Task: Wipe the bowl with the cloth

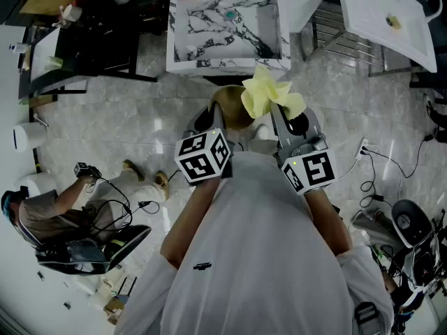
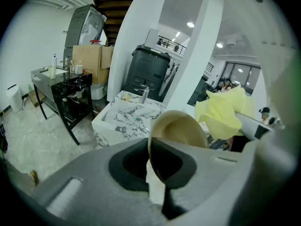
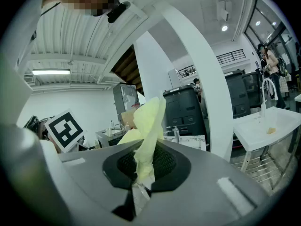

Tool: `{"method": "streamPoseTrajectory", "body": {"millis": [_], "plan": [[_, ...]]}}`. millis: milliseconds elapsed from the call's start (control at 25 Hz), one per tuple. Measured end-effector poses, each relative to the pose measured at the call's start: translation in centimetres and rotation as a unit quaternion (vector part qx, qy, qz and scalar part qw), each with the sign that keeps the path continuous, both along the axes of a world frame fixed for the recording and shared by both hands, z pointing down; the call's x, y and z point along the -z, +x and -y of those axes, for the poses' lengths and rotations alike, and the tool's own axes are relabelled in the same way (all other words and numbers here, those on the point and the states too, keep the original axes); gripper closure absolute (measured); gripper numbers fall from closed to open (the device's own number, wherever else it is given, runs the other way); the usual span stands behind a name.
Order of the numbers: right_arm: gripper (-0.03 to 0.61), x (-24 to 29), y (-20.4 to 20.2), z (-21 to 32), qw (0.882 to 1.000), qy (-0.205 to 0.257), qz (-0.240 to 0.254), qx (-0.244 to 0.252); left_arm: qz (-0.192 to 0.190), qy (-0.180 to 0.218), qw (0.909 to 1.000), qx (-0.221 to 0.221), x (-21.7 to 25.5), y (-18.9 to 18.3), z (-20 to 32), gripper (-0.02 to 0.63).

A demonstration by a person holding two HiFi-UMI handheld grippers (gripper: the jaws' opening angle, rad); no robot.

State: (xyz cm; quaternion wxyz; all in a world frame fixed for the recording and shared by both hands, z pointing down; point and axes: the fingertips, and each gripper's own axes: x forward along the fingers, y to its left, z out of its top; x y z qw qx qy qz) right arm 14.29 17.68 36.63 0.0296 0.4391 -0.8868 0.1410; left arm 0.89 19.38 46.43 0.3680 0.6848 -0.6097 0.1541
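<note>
A tan bowl (image 2: pixel 181 133) stands on edge in my left gripper (image 2: pixel 157 173), whose jaws are shut on its rim. In the head view the bowl (image 1: pixel 227 110) shows just in front of my chest, partly hidden behind the cloth. A pale yellow cloth (image 3: pixel 146 133) sticks up out of my right gripper (image 3: pixel 141 173), which is shut on it. Seen from the head, the cloth (image 1: pixel 269 93) bunches above the right gripper (image 1: pixel 283 121) and lies against the bowl's right side. The left gripper (image 1: pixel 209 128) sits close beside it. The cloth (image 2: pixel 223 114) also hangs right of the bowl in the left gripper view.
A marble-patterned sink (image 1: pixel 227 23) stands straight ahead, a white basin (image 1: pixel 387 16) at the far right. A black table (image 1: pixel 91 33) is at the left. A seated person (image 1: pixel 49 218) and cables (image 1: pixel 377 169) are on the floor around me.
</note>
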Motion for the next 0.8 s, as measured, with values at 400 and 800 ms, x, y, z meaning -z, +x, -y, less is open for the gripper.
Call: {"method": "streamPoseTrajectory", "body": {"millis": [400,800], "plan": [[0.555,-0.7,2.4,-2.5,1.000,0.000,-0.001,-0.014,-0.001,0.012,0.9999,0.002,0.4,2.1,-2.0,0.603],[0.555,0.1,3.3,-3.5,0.999,0.014,0.030,-0.028,0.017,0.011,0.9997,-0.011,0.2,2.3,-3.4,0.603]]}}
